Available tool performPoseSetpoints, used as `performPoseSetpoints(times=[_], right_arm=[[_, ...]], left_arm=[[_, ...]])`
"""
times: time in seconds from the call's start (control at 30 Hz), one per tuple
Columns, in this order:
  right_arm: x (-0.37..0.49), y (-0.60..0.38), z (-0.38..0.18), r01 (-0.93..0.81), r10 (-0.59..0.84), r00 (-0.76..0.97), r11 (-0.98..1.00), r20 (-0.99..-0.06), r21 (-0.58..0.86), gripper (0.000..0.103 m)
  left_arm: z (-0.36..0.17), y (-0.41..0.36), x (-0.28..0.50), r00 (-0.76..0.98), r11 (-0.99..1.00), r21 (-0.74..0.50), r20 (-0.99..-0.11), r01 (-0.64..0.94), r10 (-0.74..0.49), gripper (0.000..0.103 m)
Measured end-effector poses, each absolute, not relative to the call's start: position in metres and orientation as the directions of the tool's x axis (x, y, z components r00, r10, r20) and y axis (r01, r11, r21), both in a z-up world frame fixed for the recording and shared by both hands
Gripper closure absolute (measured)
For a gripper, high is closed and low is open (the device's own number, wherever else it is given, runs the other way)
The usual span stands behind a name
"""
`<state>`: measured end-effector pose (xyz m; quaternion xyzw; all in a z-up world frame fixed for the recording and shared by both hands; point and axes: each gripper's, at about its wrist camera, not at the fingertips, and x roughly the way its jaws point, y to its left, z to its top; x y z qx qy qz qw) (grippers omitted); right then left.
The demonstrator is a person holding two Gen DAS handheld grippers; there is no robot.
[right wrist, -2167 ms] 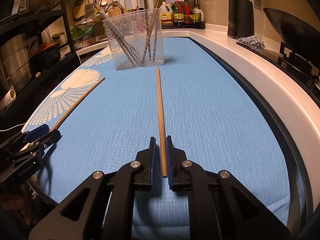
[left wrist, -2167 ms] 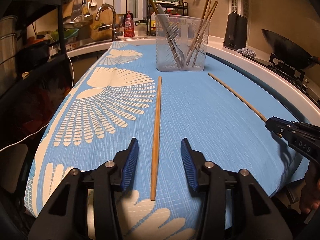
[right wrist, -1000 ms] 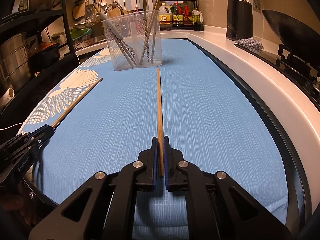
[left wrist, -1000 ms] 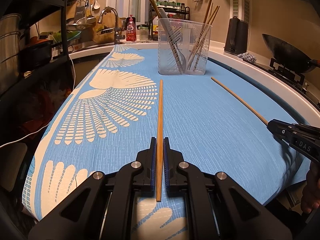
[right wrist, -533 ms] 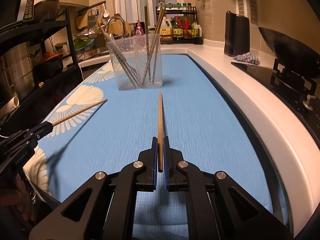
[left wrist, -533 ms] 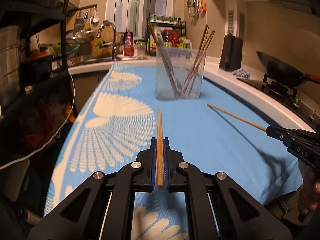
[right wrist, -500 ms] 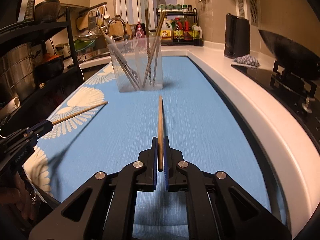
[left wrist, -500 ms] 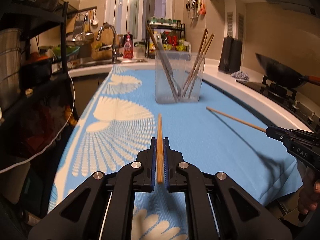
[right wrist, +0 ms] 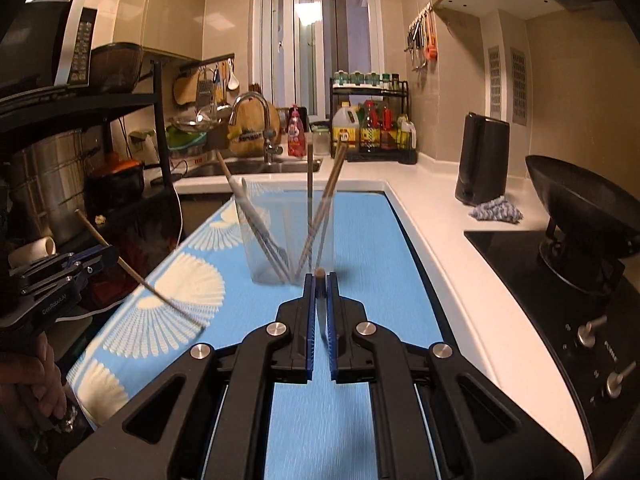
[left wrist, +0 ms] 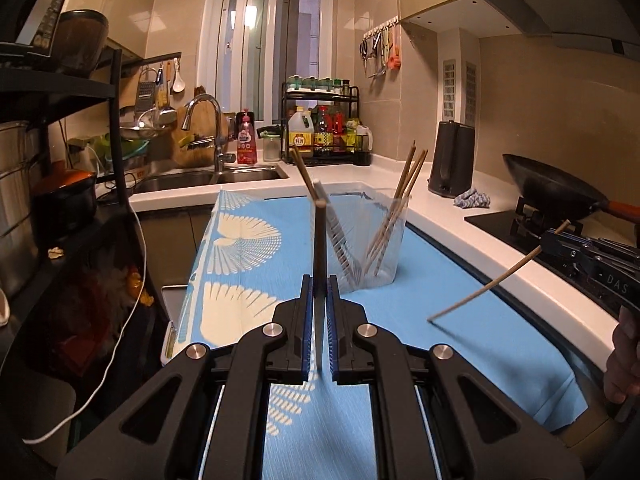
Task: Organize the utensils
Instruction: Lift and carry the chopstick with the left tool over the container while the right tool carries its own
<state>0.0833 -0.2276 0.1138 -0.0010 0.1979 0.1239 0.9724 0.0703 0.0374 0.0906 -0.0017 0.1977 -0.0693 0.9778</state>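
My left gripper (left wrist: 319, 280) is shut on a wooden chopstick (left wrist: 319, 240), which stands steeply across the jaws, well above the blue patterned cloth (left wrist: 440, 300). The right gripper (left wrist: 548, 242) at the right is shut on a second chopstick (left wrist: 484, 288) that slants down and left in the air. In the right wrist view my right gripper (right wrist: 319, 280) clamps that chopstick's butt end (right wrist: 319, 274), and the left gripper (right wrist: 110, 258) holds its slanting chopstick (right wrist: 160, 294). The clear cup (left wrist: 376, 248) (right wrist: 288, 240), with several chopsticks and a fork, stands ahead on the cloth.
A wok (left wrist: 552, 192) sits on the stove at the right, with a black kettle (left wrist: 452, 164) and a rag (left wrist: 472, 200) on the white counter. The sink and faucet (left wrist: 208, 120) lie behind the cup. A black shelf rack (left wrist: 116, 140) lines the left side.
Both grippers have risen off the cloth, each with its chopstick. The chopsticks, level along the jaws before, now hang steeply with their long ends down. The cup sits lower in both views.
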Motion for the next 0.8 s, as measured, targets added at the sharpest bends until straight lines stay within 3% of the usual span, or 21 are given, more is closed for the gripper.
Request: performPoseSetpoints(times=[0.47, 0.8], right_arm=[[0.129, -0.206, 0.19, -0.342, 0.338, 0.871, 0.938, -0.356, 0.054, 0.098], [0.17, -0.183, 0.271, -0.39, 0.378, 0.893, 0.921, -0.244, 0.001, 0.098]], left_arm=[[0.151, 0.037, 0.124, 0.885, 0.981, -0.085, -0.422, 0.175, -0.194, 0.096], [0.225, 0.012, 0.179, 0.902, 0.966, -0.06, -0.346, 0.251, -0.256, 0.096]])
